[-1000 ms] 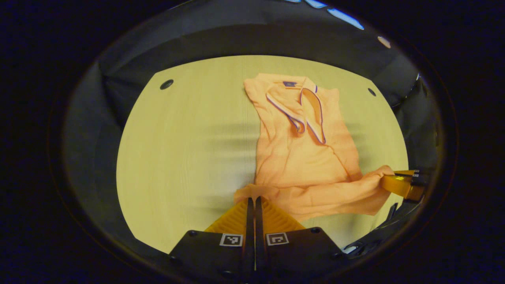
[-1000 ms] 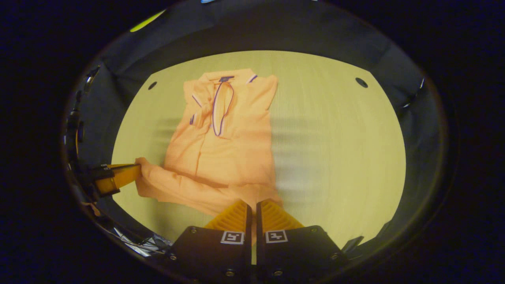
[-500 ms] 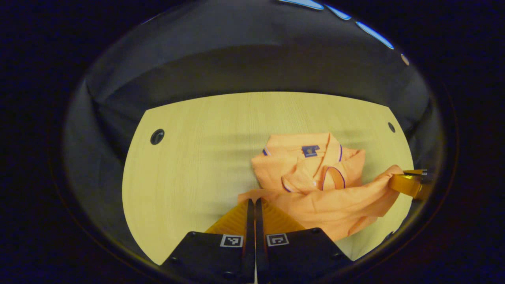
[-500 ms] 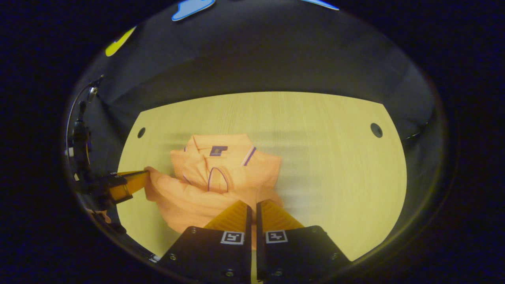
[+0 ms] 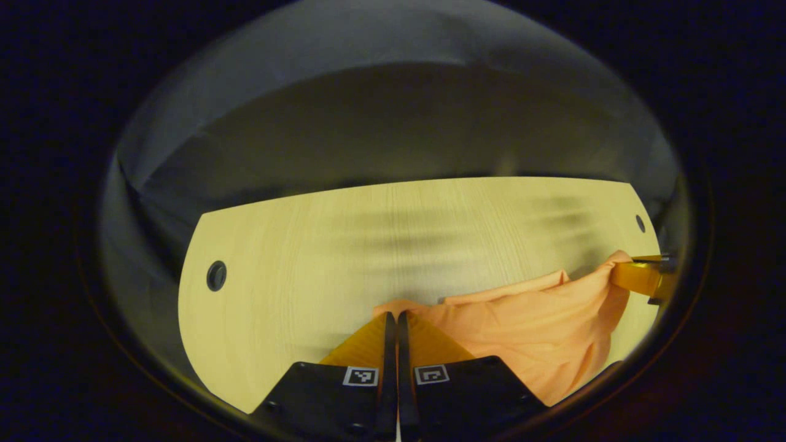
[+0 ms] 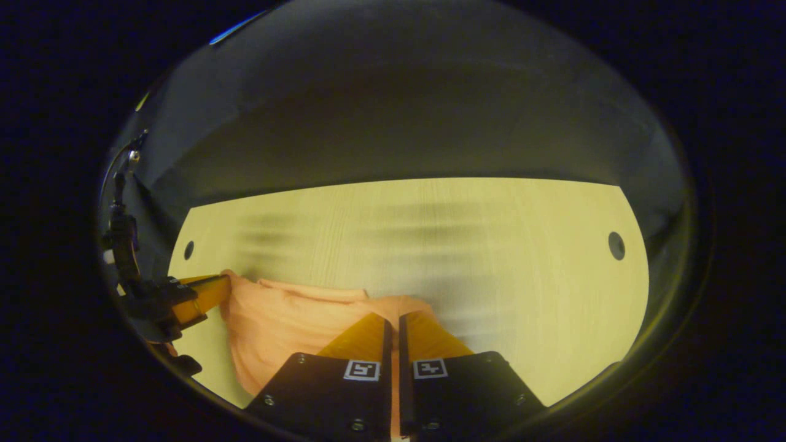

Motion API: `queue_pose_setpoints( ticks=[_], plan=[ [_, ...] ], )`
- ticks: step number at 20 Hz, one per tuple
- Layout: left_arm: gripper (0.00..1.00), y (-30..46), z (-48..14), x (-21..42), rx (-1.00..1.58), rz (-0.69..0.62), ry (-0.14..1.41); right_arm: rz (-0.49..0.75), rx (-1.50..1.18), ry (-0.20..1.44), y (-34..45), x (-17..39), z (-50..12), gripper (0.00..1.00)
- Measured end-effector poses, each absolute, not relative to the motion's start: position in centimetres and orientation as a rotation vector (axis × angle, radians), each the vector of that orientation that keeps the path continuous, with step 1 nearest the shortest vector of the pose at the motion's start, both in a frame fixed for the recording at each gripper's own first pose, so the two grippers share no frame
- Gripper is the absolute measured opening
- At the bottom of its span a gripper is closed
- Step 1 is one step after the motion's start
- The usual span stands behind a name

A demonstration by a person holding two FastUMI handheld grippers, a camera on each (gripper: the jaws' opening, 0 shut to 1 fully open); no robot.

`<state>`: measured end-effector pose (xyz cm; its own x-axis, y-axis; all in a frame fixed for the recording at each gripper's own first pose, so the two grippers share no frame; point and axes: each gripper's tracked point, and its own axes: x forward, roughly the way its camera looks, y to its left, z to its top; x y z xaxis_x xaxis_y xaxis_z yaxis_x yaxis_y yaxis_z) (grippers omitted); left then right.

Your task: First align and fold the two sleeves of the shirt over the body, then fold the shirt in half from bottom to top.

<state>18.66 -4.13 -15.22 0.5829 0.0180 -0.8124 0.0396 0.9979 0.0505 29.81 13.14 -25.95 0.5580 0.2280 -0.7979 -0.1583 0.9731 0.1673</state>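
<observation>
We see an orange knit shirt [image 5: 540, 325] held up by its hem between two grippers, over a pale wooden table with fine straight grain [image 5: 307, 258]. In the left gripper view, the cloth begins right at the tips of the left gripper [image 5: 393, 314] and spreads away to the right of its jaws, sagging in soft folds. Those jaws are pressed almost together, with only a thin slit between them, and the shirt's near corner is pinched at the tips.

At the far end of the cloth, well to the right of those jaws, we see the right gripper [image 5: 635, 275] reaching in from the edge of the view, its fingers closed on the other corner of the hem.

In the right gripper view the picture is mirrored. The shirt [image 6: 282, 325] starts at the tips of the right gripper [image 6: 393, 315] and stretches off to the left of its jaws. These jaws are also nearly closed, a narrow gap between them, with the shirt's edge caught at the tips. Far to the left of them, the left gripper [image 6: 212, 288] holds the opposite corner, with a dark cable-hung body behind it.

Ahead of both pairs of jaws the table lies bare under blurred shadow bands. A small round dark hole [image 5: 216, 275] sits in the tabletop to the left of the left jaws, and another round hole [image 6: 616, 245] to the right of the right jaws. Beyond the table's far edge hangs the dark cloth booth wall [image 5: 393, 129].
</observation>
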Motion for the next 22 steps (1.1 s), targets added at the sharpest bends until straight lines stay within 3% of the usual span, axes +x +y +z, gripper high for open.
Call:
queue_pose_setpoints(
  ticks=[1, 5, 6, 8, 11, 14, 15, 17, 19, 22],
  plan=[
    [0.07, -4.8, -15.4, 18.8, 0.063, -0.008, 0.941, 0.227, 0.073, 0.953, 13.4, 31.2, -27.4, 0.06],
    [0.12, -4.5, -16.9, 19.7, 0.015, 0.001, 0.927, 0.231, 0.055, 0.933, 13.9, 31.8, -28.5, 0.05],
    [0.07, -4.5, -16.7, 19.7, 0.012, 0.001, 0.926, 0.230, 0.048, 0.932, 13.9, 31.8, -28.7, 0.06],
    [0.11, -4.2, -16.2, 19.7, 0.023, 0.002, 0.929, 0.229, 0.040, 0.935, 13.9, 31.7, -28.8, 0.05],
    [0.07, -4.3, -16.0, 20.0, 0.016, 0.004, 0.926, 0.222, 0.046, 0.940, 13.9, 31.6, -28.7, 0.06],
    [0.16, -4.5, -16.6, 19.4, -0.008, 0.002, 0.935, 0.218, 0.073, 0.966, 13.9, 31.5, -28.9, 0.06],
    [0.28, -4.0, -16.3, 19.4, -0.004, 0.010, 0.940, 0.216, 0.081, 0.967, 13.8, 31.3, -29.0, 0.06],
    [0.55, -3.6, -15.9, 19.5, 0.005, 0.033, 0.933, 0.222, 0.090, 0.957, 13.9, 31.4, -28.8, 0.23],
    [0.71, -3.9, -15.4, 19.2, -0.018, 0.024, 0.916, 0.226, 0.101, 0.949, 14.1, 31.0, -28.0, 0.75],
    [0.73, -4.4, -13.0, 18.7, -0.023, 0.014, 0.880, 0.220, 0.104, 0.920, 13.8, 30.6, -26.5, 0.87]
  ],
)
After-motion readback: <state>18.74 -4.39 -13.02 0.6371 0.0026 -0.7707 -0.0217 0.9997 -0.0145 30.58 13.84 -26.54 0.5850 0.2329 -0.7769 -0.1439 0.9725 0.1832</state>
